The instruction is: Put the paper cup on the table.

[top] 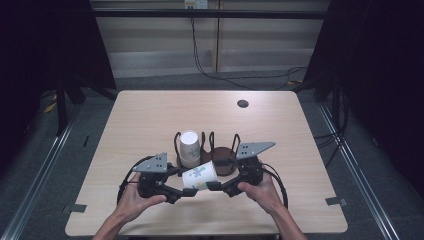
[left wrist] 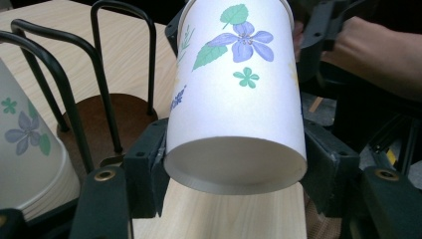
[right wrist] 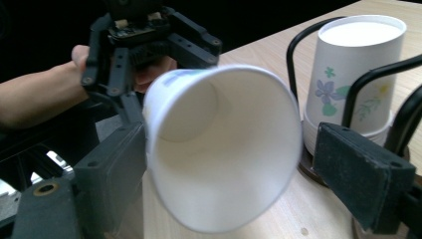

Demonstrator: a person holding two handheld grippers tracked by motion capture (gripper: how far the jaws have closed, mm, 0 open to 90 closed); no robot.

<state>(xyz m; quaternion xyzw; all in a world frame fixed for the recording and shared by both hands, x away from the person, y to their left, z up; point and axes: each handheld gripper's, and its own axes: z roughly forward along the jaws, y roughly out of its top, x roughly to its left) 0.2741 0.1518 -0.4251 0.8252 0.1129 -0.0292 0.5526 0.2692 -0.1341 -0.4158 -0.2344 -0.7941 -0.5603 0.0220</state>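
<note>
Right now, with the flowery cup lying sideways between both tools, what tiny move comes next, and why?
Probably close the right tool on the cup at its rim: one jaw stands off it, while the left tool grips the base.

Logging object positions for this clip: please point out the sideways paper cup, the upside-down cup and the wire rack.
sideways paper cup (top: 199, 176), high view, its printed side wall.
upside-down cup (top: 189, 145), high view, its side wall.
wire rack (left wrist: 74, 107), left gripper view, a black wire loop.

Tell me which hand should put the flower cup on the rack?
Left, probably. The left gripper squeezes the flowered cup near its bottom, close to the wire rack. The right gripper sits open around the rim.
</note>
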